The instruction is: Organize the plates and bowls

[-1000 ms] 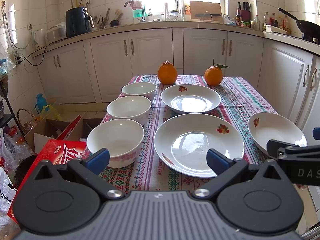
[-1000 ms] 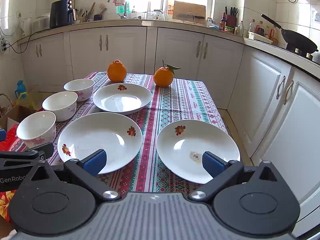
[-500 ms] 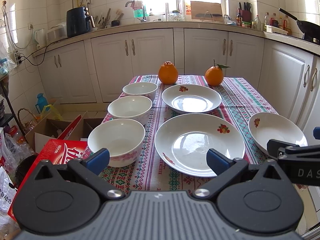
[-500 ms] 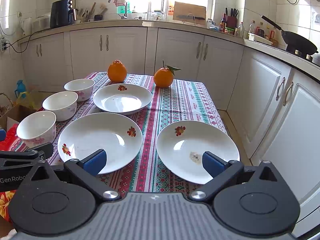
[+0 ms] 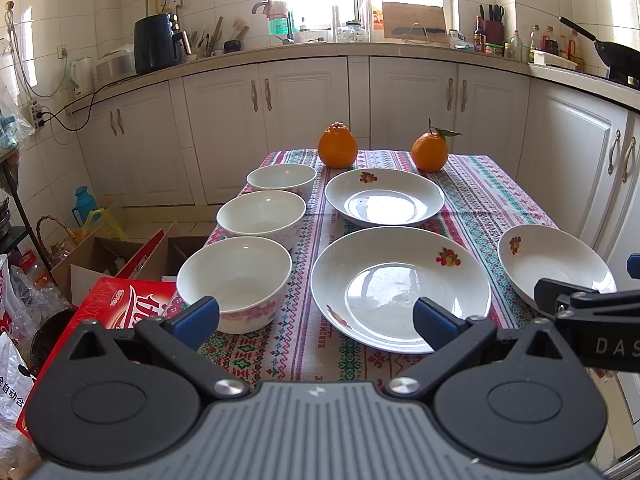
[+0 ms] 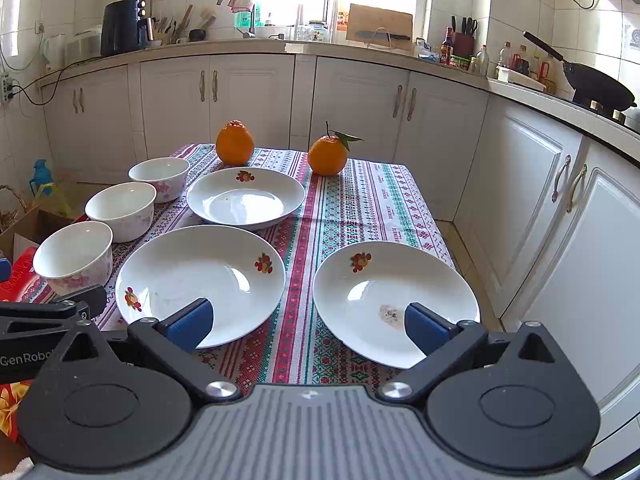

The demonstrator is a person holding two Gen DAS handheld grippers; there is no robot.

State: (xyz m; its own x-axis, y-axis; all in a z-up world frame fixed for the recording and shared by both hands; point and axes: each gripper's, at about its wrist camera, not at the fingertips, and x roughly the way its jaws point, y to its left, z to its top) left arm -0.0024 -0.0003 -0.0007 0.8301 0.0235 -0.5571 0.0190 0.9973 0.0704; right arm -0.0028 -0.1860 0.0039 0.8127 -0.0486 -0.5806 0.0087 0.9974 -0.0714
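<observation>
Little has changed since a second ago: both grippers hover at the near edge of the table as before, and in the left wrist view the dishes sit only very slightly further right in the picture. No dish has moved on the cloth.

The left gripper (image 5: 316, 318) has its blue fingers spread wide and holds nothing; it hangs short of the nearest bowl (image 5: 234, 278) and the near plate (image 5: 400, 288). The right gripper (image 6: 308, 322) is likewise wide apart and empty, its fingers framing the gap between the near plate and the right plate (image 6: 396, 300). Each gripper's side shows at the edge of the other's view.

On the striped tablecloth (image 6: 352, 208) there are three bowls and three plates. The bowls run in a column along the left edge: nearest, then the middle bowl (image 5: 261, 218), then the far bowl (image 5: 281, 179), each apart from its neighbour. The plates lie separately: two in the front, side by side, and the far plate (image 5: 384, 202) behind the near one. Each plate carries a small fruit print.

Beyond the dishes two oranges stand at the far end of the table: the left orange (image 5: 337, 150) and the leafy orange (image 5: 429, 153). White cabinets (image 5: 304, 120) lie behind.
</observation>
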